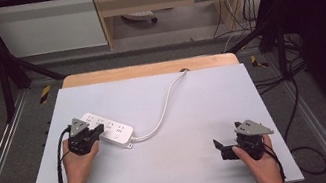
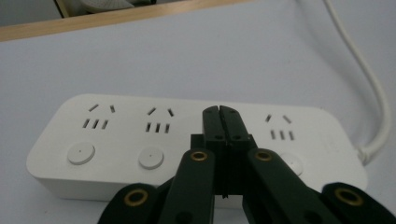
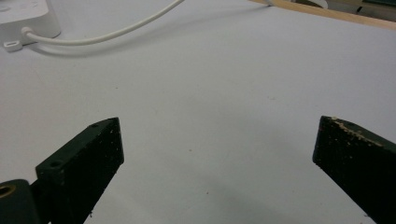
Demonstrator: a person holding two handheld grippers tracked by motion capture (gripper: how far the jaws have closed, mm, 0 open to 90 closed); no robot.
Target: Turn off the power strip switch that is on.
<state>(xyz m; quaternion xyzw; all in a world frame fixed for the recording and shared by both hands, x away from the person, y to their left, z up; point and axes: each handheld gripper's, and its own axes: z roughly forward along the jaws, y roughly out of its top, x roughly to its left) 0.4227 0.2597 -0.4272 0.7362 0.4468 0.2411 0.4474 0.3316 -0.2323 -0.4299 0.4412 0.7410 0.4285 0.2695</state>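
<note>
A white power strip (image 1: 114,130) with several sockets and round buttons lies at the left of the white table top (image 1: 181,118). Its white cable (image 1: 164,109) curves away to the table's far edge. My left gripper (image 1: 98,130) is shut with nothing between its jaws. In the left gripper view the closed tips (image 2: 219,111) rest over the strip (image 2: 116,140), between two socket groups and above a round button. My right gripper (image 1: 222,151) is at the front right, open and pointing left. Its jaws (image 3: 217,135) stand wide apart over bare table, far from the strip (image 3: 25,18).
A wooden strip (image 1: 147,69) borders the table's far edge, where the cable (image 3: 112,32) runs off. Black frame bars and loose cables surround the table. Bare white surface lies between the two grippers.
</note>
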